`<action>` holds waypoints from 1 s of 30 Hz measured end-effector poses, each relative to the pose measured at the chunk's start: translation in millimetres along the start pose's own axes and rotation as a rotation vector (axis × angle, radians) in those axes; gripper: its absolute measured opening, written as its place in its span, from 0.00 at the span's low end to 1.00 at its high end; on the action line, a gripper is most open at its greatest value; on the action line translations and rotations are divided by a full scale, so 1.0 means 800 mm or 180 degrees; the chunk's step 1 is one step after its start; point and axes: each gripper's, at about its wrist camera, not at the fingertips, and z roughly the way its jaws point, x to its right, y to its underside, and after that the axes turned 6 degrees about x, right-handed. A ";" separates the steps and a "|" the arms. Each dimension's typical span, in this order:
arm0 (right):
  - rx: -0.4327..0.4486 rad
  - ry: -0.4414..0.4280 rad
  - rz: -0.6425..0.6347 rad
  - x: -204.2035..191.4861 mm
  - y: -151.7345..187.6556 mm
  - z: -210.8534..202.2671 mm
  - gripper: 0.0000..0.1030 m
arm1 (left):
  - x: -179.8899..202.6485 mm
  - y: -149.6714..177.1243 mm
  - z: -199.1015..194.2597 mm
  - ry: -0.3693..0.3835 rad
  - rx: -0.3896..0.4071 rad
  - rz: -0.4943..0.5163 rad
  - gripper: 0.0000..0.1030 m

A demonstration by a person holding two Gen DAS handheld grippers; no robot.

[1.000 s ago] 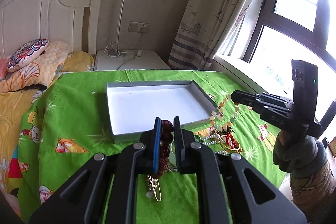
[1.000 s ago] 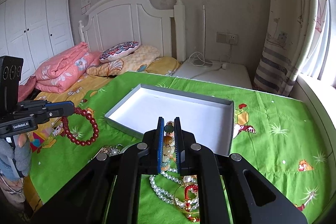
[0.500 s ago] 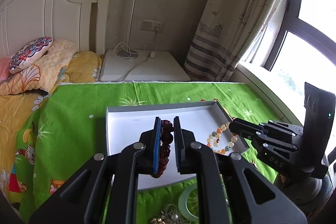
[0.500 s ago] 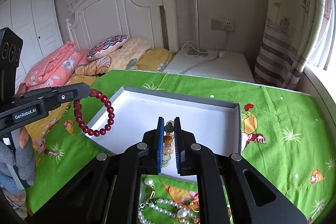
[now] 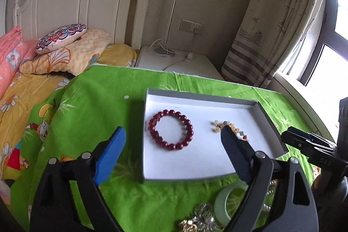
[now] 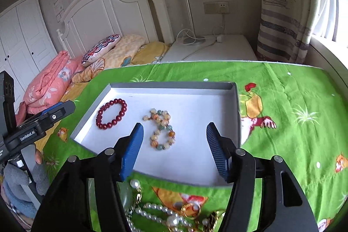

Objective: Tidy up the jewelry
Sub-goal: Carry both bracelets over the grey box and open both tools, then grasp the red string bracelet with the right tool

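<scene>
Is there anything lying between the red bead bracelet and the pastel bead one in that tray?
Nothing: only bare white tray floor separates the red bracelet from the pastel bracelet, clearest in the right wrist view.

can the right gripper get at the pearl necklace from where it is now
Probably yes: the right gripper is open and empty above the tray, and the pearl necklace lies uncovered on the green cloth just below it.

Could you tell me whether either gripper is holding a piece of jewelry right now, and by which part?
Nothing is held. Both sets of jaws have just been opening; the red bead bracelet and the multicolored bead bracelet lie loose in the tray.
</scene>
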 end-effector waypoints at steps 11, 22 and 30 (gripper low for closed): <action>0.0041 0.0038 -0.0006 0.014 0.078 -0.093 0.57 | -0.020 0.090 -0.081 -0.0052 -0.0305 0.0037 0.97; -0.0190 0.0005 -0.0675 -0.039 0.140 -0.106 0.54 | -0.039 0.118 -0.076 0.0134 -0.0540 -0.0194 0.97; -0.0192 -0.0016 -0.0692 -0.039 0.141 -0.103 0.44 | -0.037 0.117 -0.078 0.0133 -0.0506 -0.0207 0.97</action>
